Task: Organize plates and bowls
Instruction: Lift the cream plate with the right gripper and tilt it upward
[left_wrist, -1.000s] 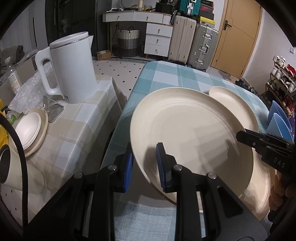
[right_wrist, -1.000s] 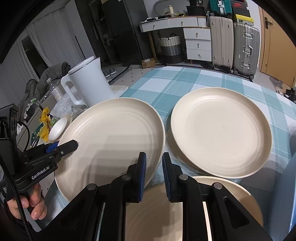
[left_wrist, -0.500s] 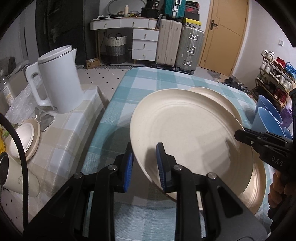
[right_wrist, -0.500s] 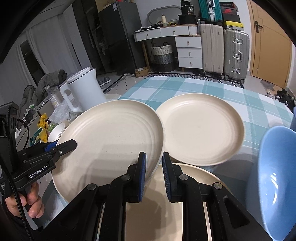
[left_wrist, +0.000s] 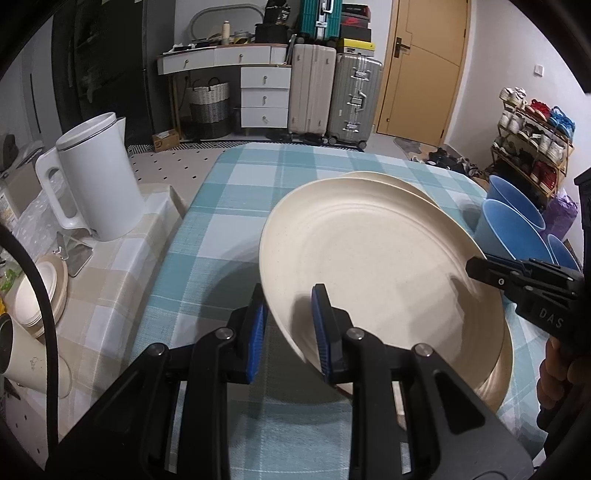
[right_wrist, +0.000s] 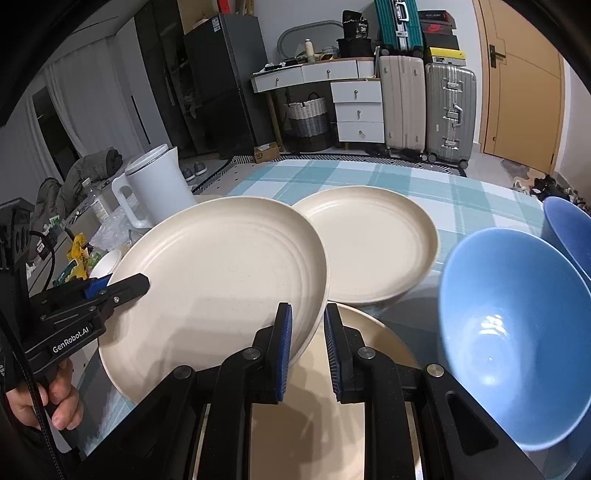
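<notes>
Both grippers pinch one cream plate (left_wrist: 373, 273) by opposite rims, tilted above the bench (left_wrist: 236, 206): the left gripper (left_wrist: 288, 328) at its near-left edge, the right gripper (right_wrist: 306, 332) at its right edge. Only the right view shows the blue bowl (right_wrist: 513, 325) and a second plate (right_wrist: 369, 243) lying flat behind; "GenRobot.AI" and "DAS" are readable on the grippers

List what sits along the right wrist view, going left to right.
Left gripper → white kettle → held plate → plate on the table → blue bowl.
</notes>
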